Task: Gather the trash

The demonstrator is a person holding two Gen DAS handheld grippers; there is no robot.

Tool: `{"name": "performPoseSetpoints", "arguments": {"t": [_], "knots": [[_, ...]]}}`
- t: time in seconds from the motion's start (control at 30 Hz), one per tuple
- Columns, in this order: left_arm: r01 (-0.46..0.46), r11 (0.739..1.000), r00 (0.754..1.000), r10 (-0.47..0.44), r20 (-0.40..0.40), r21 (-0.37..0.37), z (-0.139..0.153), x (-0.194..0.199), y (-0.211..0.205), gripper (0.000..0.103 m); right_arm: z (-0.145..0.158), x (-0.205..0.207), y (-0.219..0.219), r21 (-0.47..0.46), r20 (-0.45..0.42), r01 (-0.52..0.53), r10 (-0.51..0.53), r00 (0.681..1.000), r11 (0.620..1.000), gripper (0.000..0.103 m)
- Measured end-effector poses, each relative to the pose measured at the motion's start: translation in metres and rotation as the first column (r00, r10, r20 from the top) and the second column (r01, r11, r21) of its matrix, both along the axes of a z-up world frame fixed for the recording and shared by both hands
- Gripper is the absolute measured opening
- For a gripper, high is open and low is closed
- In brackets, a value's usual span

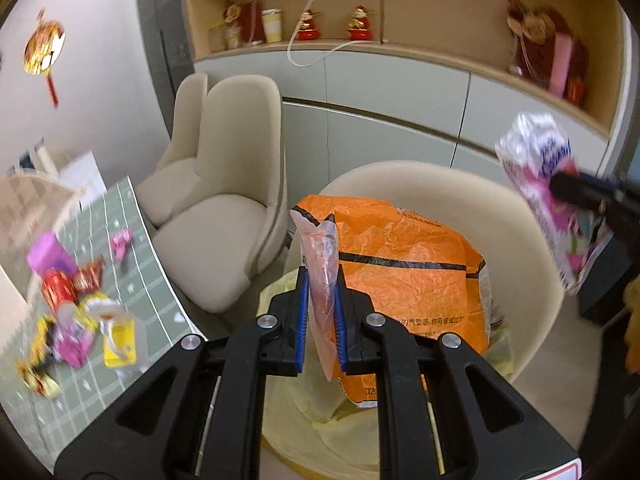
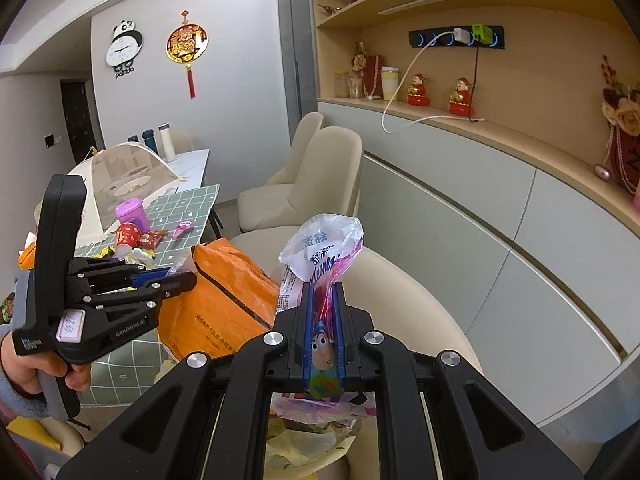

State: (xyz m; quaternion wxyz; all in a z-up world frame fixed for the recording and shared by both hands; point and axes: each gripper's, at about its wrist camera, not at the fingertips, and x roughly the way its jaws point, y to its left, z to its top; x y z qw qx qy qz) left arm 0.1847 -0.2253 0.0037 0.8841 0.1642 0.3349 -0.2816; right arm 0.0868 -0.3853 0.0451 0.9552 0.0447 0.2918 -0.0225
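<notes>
Left gripper: clamped on a thin clear plastic bag, which stood up between the blue pads and hung a little below them.
Right gripper: clamped on a crumpled pink-and-white wrapper; a printed cartoon face showed between the pads.
Bin: lined with a pale yellow bag, directly below both grippers; an orange bag already sat in it, sticking up above the rim.
Step in hand (judgement): carry-and-drop; both pieces were over or near the bin mouth, neither released.
Next move (judgement): called for bringing each gripper over the free part of the opening beside the orange bag, then parting the pads. The light film might cling to a pad.
Desk: to the left, beyond the bin, on a green gridded mat; more trash remained, a purple cup, a red can, assorted wrappers.
Far: beige chairs, shelf with ornaments.
</notes>
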Motion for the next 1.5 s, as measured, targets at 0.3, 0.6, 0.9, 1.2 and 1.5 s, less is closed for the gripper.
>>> {"name": "performPoseSetpoints", "arguments": {"t": [0.3, 0.6, 0.9, 1.2, 1.5], "knots": [[0.098, 0.994, 0.988, -0.091, -0.124, 0.051, -0.031, 0.001, -0.013, 0.017, -0.012, 0.004, -0.013, 0.037, -0.014, 0.016, -0.016, 1.000, 0.999, 0.010], [0.041, 0.972, 0.917, -0.128, -0.379, -0.230, -0.029, 0.025, 0.014, 0.036, -0.030, 0.018, 0.002, 0.070, -0.043, -0.038, 0.041, 0.998, 0.997, 0.010], [-0.163, 0.950, 0.939, 0.066, -0.339, -0.266, 0.000, 0.031, 0.084, 0.038, -0.080, 0.061, 0.057, 0.097, -0.167, -0.205, 0.219, 0.961, 0.974, 0.010], [-0.326, 0.908, 0.909, 0.225, -0.350, -0.263, -0.004, 0.015, 0.166, 0.038, -0.133, 0.076, 0.082, 0.028, -0.368, -0.252, 0.244, 0.897, 0.967, 0.010], [-0.491, 0.822, 0.843, 0.365, -0.395, -0.288, -0.020, 0.011, 0.232, 0.038, -0.109, 0.061, 0.080, 0.053, -0.319, -0.218, 0.223, 0.921, 0.975, 0.040]]}}
